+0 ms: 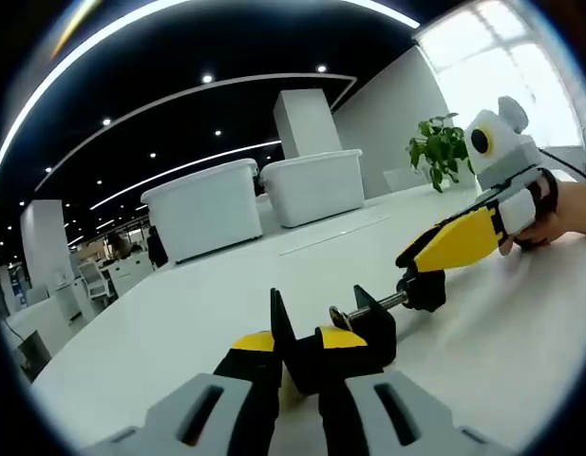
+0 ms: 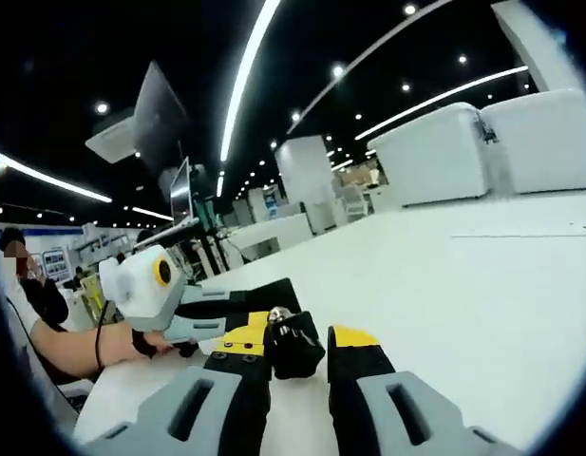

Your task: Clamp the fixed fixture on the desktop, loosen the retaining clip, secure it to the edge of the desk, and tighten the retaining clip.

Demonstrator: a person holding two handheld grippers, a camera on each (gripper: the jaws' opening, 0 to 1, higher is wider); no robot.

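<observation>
White desk (image 1: pixel 520 332), left tongs (image 1: pixel 302 356) gripping clamp (image 1: pixel 354 332) — right tongs (image 2: pixel 299 350) pinching its screw knob (image 2: pixel 294 350)

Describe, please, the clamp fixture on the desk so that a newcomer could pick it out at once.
On the long white desk, in front of two white storage bins, lies a small black clamp fixture between the two grippers. Its bare metal screw ending in a black knob sets it apart from the yellow-tipped jaws around it.

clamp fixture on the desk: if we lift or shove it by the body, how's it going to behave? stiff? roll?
The clamp fixture looks like rigid black metal with a threaded screw, so probably stiff and heavy for its size. Its blocky C-frame should slide on the smooth white desk rather than roll. The knob sticks out sideways, so it may pivot if pushed there.
</observation>
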